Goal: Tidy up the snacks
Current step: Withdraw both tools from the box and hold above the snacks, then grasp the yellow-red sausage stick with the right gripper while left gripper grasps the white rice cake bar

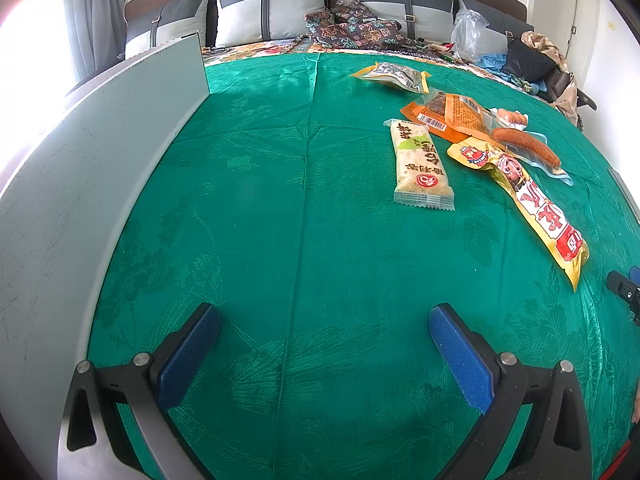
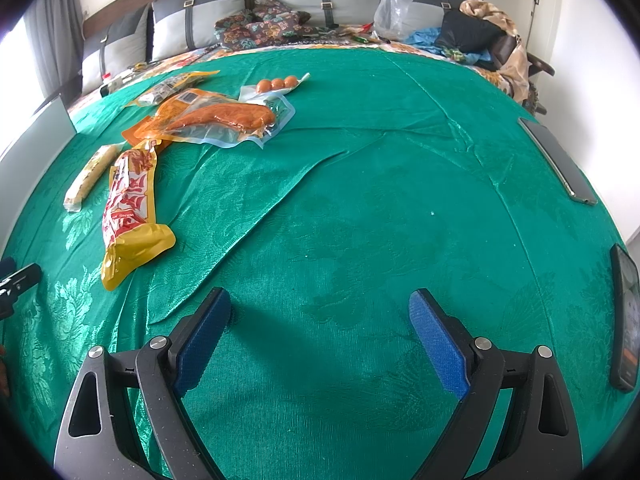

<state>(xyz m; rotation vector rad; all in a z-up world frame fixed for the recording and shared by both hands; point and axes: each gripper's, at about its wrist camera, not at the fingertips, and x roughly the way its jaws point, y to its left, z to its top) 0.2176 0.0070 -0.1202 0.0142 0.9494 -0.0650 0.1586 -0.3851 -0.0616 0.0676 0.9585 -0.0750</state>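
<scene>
A green cloth point(image 1: 280, 200) is spread over the tabletop, and the snacks are gathered in one cluster on it. In the left wrist view the cluster is seen toward the far right: a pale rice cracker pack point(image 1: 420, 160), a long yellow and red pack point(image 1: 532, 204) just beside it, a vacuum-sealed sausage point(image 1: 528, 146) overlapping an orange pack point(image 1: 452, 114), and a silver and yellow pack point(image 1: 396, 74) farthest back. A grey box wall point(image 1: 100, 152) is seen standing along the cloth's left edge, well apart from the snacks. The left tool point(image 1: 324, 344) is held spread wide above bare cloth, with nothing between its blue pads point(image 1: 188, 356). The right tool point(image 2: 320, 332) is likewise held spread and empty over a broad bare stretch of cloth, crossed by a few creases. In the right wrist view a pack of small round sausages point(image 2: 276, 84) is seen behind the cluster, and two phones point(image 2: 560, 160) lie at the cloth's right edge. Pillows point(image 2: 192, 20) are lined up beyond the far edge.
</scene>
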